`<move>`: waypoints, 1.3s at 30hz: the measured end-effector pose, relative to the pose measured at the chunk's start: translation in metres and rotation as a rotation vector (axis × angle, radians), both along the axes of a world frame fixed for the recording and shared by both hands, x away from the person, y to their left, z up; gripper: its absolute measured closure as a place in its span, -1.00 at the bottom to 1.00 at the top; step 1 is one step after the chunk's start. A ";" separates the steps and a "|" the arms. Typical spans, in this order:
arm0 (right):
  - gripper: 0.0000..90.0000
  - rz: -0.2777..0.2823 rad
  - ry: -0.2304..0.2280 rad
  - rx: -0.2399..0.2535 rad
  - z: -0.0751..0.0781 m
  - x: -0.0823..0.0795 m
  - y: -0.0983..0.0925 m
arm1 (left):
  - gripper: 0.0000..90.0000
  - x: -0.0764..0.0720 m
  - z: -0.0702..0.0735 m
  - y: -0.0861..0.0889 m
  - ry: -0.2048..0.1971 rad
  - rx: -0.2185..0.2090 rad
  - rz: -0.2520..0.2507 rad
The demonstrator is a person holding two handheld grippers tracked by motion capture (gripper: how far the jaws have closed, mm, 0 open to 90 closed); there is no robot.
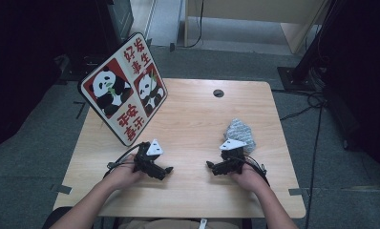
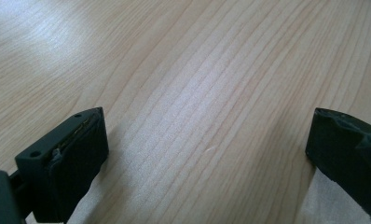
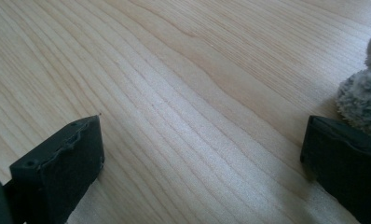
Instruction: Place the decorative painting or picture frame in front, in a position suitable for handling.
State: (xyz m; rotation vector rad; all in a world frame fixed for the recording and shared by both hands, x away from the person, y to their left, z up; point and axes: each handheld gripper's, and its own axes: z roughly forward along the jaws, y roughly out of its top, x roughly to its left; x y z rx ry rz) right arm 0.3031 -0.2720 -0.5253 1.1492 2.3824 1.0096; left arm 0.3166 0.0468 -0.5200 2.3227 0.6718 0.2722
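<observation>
While both grippers sit low on the table point(image 1: 188, 119) with jaws spread wide and nothing between them, no work on the cloth point(image 1: 239, 132) looks started. It lies crumpled at the table's right side, just beyond the right gripper point(image 1: 216, 168), untouched as far as I can see. Left gripper point(image 1: 163, 171) is well apart from it, near the front edge, below the panda board point(image 1: 123, 88) that leans at the far left corner.

My read: zero progress so far; approach, grasp and whatever handling follows are all left.

View differences:
- High view gives the layout: both hands, board, cloth, cable hole in the tabletop.
- Right gripper view shows a fuzzy grey edge of the cloth point(image 3: 363, 100) just past one jaw, so it's close but outside the gap.
- Left gripper view confirms wide jaws over bare wood grain point(image 2: 197, 93); its gripper point(image 2: 207, 154) holds nothing.
</observation>
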 end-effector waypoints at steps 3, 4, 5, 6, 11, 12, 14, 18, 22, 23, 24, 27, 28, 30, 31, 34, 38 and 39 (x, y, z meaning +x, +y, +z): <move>-1.00 0.000 0.000 0.000 0.000 0.000 0.000 | -1.00 0.000 0.000 0.000 0.000 -0.001 0.000; -1.00 0.002 -0.002 0.000 0.000 0.000 0.000 | -1.00 0.000 0.000 0.000 0.000 -0.001 0.000; -1.00 0.002 -0.001 -0.001 0.000 0.000 0.000 | -1.00 0.001 0.000 0.000 0.000 0.001 -0.004; -1.00 0.002 -0.001 -0.001 0.000 0.000 0.000 | -1.00 0.001 0.000 0.000 0.000 0.001 -0.004; -1.00 0.004 -0.002 0.001 0.000 0.000 0.000 | -1.00 0.001 0.000 -0.001 0.000 -0.001 -0.008; -1.00 0.004 -0.002 0.001 0.000 0.000 0.000 | -1.00 0.001 0.000 -0.001 0.000 -0.001 -0.007; -1.00 0.005 -0.002 0.001 0.000 0.000 -0.001 | -1.00 0.001 0.000 -0.001 0.000 -0.002 -0.007; -1.00 0.010 -0.004 -0.001 0.000 0.000 -0.001 | -1.00 0.003 0.000 0.000 0.001 -0.001 -0.024; -1.00 0.011 -0.004 -0.001 0.000 -0.001 -0.001 | -1.00 0.003 0.000 0.002 0.002 0.000 -0.033; -1.00 0.010 -0.003 -0.001 0.000 -0.001 -0.001 | -1.00 0.003 0.000 0.001 0.003 0.003 -0.022; -1.00 0.012 -0.003 -0.002 0.000 -0.001 -0.001 | -1.00 0.003 0.001 -0.002 0.012 0.015 -0.008; -1.00 0.012 -0.003 -0.002 0.000 -0.001 -0.001 | -1.00 0.005 0.004 -0.007 0.028 0.036 -0.006; -1.00 0.012 -0.003 -0.002 0.000 -0.001 -0.001 | -1.00 0.005 0.004 -0.009 0.032 0.035 -0.012; -1.00 0.012 -0.003 -0.002 0.000 -0.001 -0.001 | -1.00 0.006 0.005 -0.009 0.041 0.025 -0.021; -1.00 0.012 -0.003 -0.002 0.000 -0.001 -0.001 | -0.96 0.007 0.006 -0.008 0.046 0.018 -0.025; -1.00 0.012 -0.002 -0.002 0.000 -0.001 -0.001 | -0.90 0.008 0.010 -0.007 0.065 -0.003 -0.029; -1.00 0.011 -0.001 -0.001 0.000 -0.001 -0.002 | -0.85 0.012 0.020 -0.003 0.113 -0.033 -0.051; -1.00 0.012 -0.001 -0.001 0.000 -0.002 -0.002 | -0.85 0.013 0.025 -0.002 0.126 -0.030 -0.060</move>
